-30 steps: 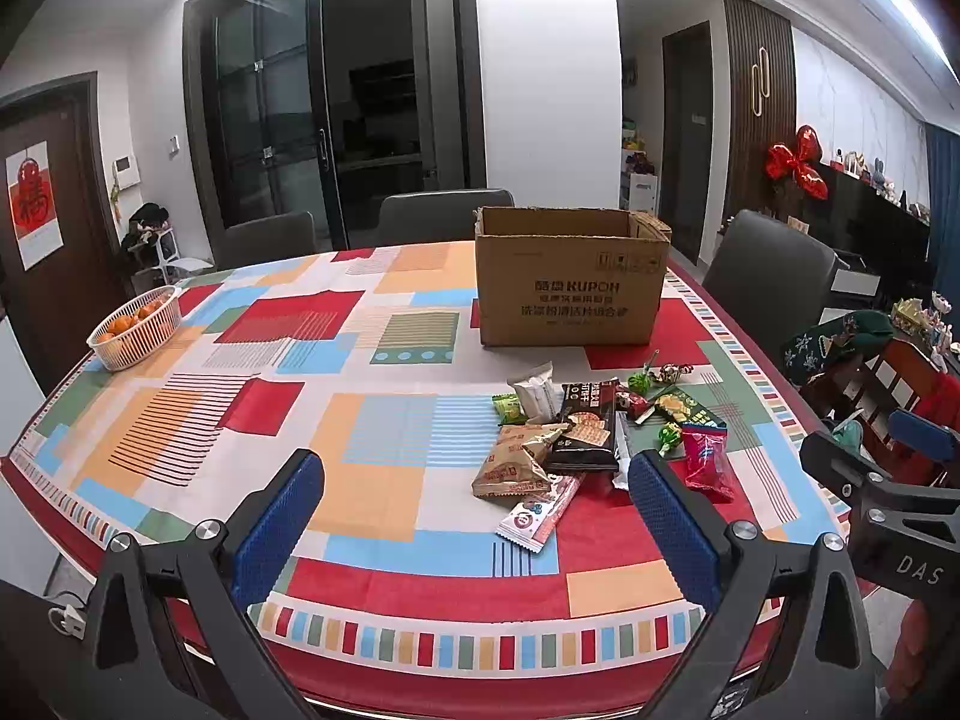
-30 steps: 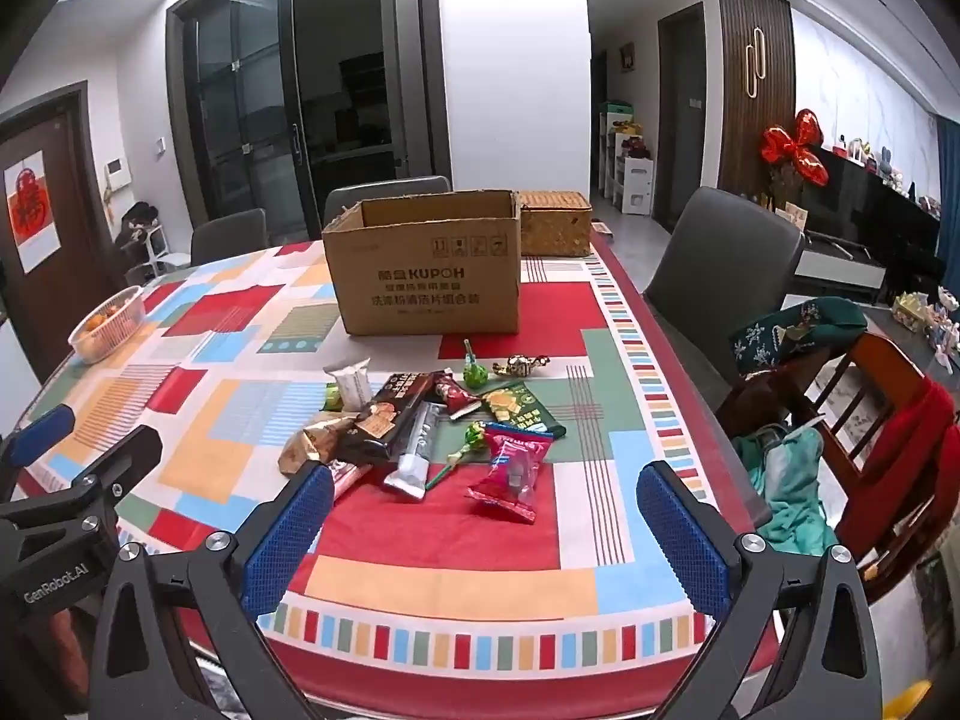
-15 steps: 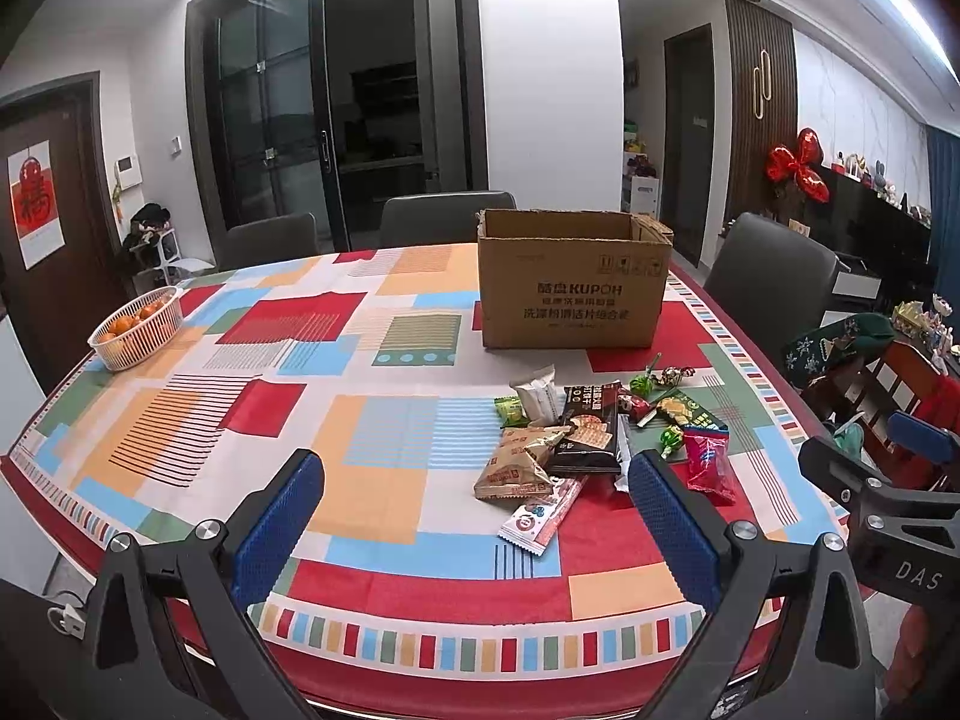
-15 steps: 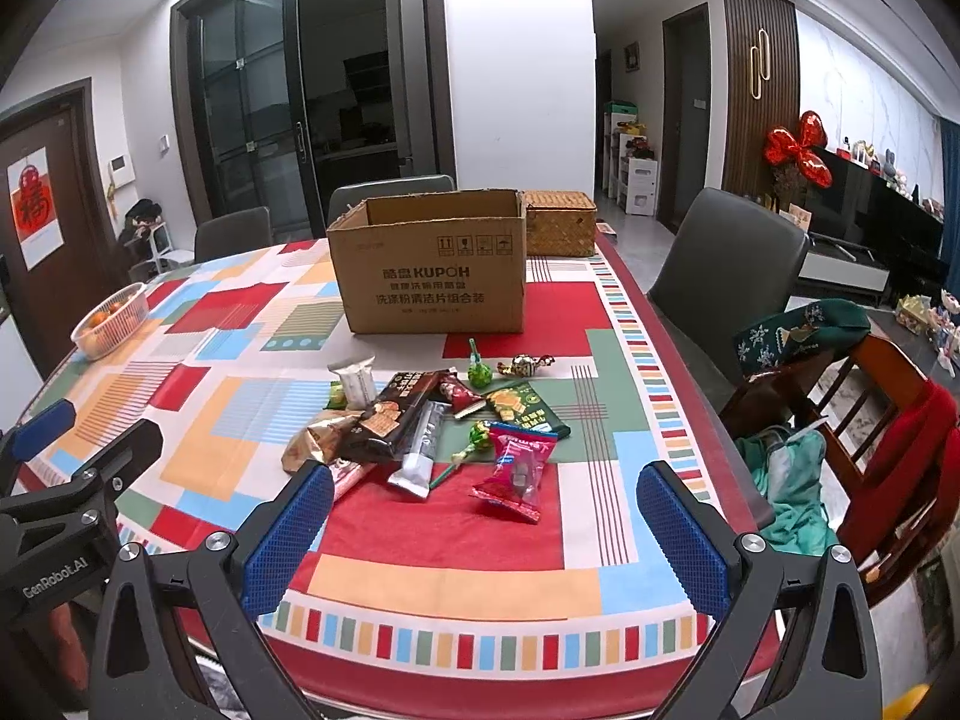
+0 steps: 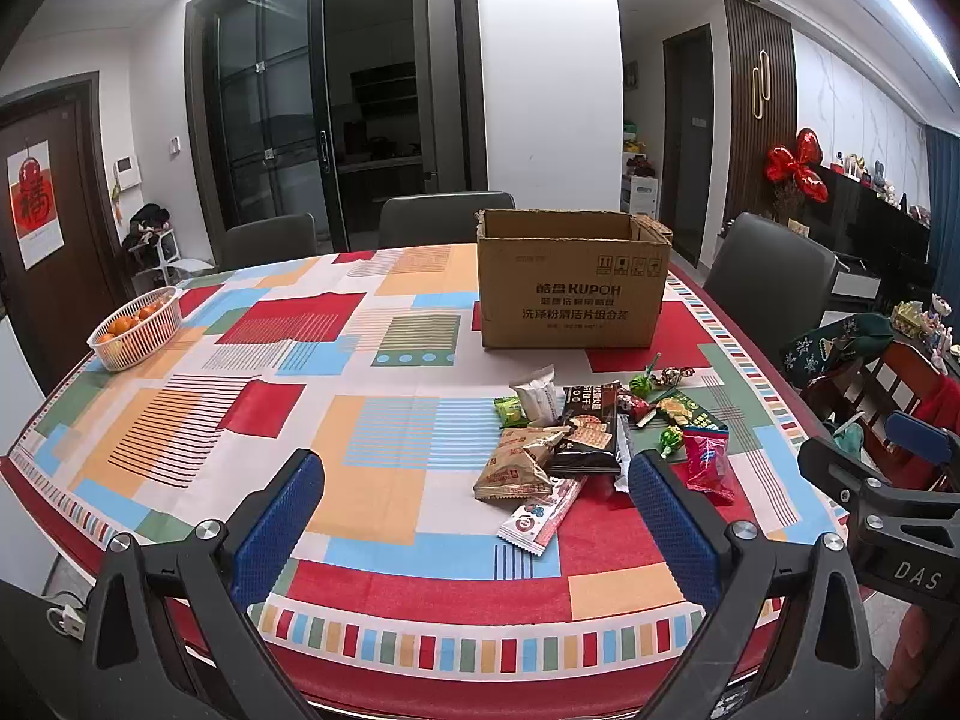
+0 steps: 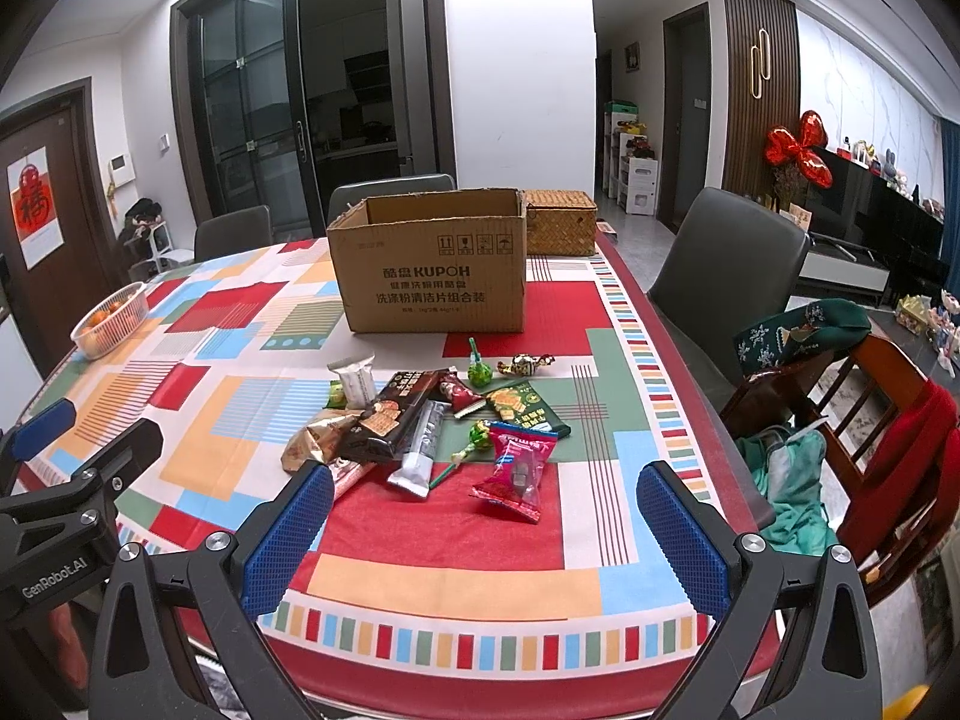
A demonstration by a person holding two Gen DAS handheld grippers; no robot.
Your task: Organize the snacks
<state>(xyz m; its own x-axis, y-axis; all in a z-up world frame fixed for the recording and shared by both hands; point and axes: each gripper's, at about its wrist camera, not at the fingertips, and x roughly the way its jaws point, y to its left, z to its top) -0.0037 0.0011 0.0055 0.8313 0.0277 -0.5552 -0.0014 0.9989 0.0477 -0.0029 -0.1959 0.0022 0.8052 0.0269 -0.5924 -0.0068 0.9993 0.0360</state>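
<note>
The snacks (image 6: 420,420) form a loose heap of overlapping foil and plastic packets, red, green, brown and silver, on the worktop (image 5: 384,432) just in front of the open cardboard box (image 6: 432,276). Left tongs (image 5: 474,516) and right tongs (image 6: 486,528) are both spread wide, empty.
</note>
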